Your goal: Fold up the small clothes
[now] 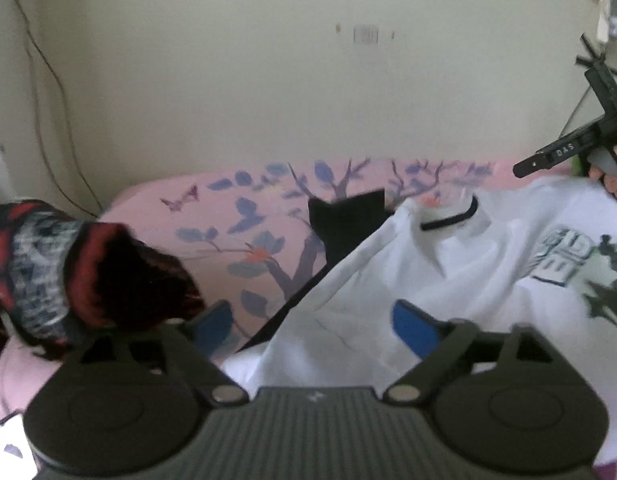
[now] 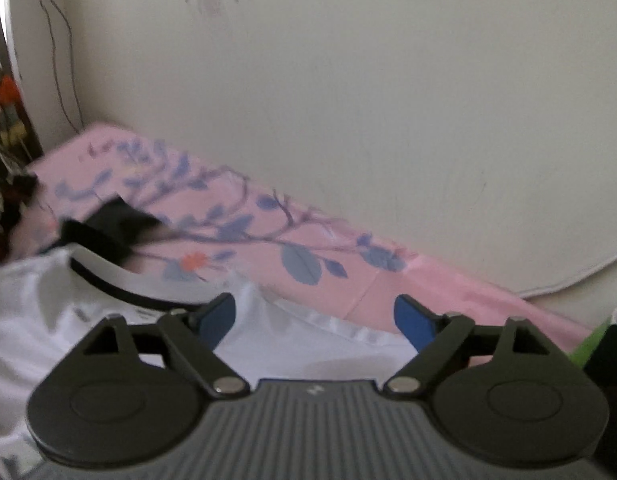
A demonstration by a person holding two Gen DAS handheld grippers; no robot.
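Bed, pink sheet with blue leaf print, runs along a cream wall. The shirt lies on it, right of centre in the left view, spread but rumpled, not yet folded by the look of it.

Step in hand, as judged: squaring up to grasp the shirt for a first fold. To do it well, both grippers should take matching points on one side, shoulder and hem, pinch a single layer edge cleanly, lift only enough to clear the sheet, and carry it over to the midline so the collar stays centred. Smooth the creases first; a fold over a wrinkle sets crooked. Keep the black sleeve from tucking under.

Left gripper: fingers wide apart, nothing between them, poised over the shirt's near left edge. Whether the pads touch cloth I cannot tell.

Right gripper: fingers likewise wide, empty, over the shoulder area just right of the collar.

Shirt itself: white body, black sleeve poking out at far left, black-trimmed neckline, a dark green-and-black print on the chest with block letters, blurred. Thin, limp cloth; it will sag and slide.

A red, black and white garment sits bunched at the left edge, apart from the shirt.
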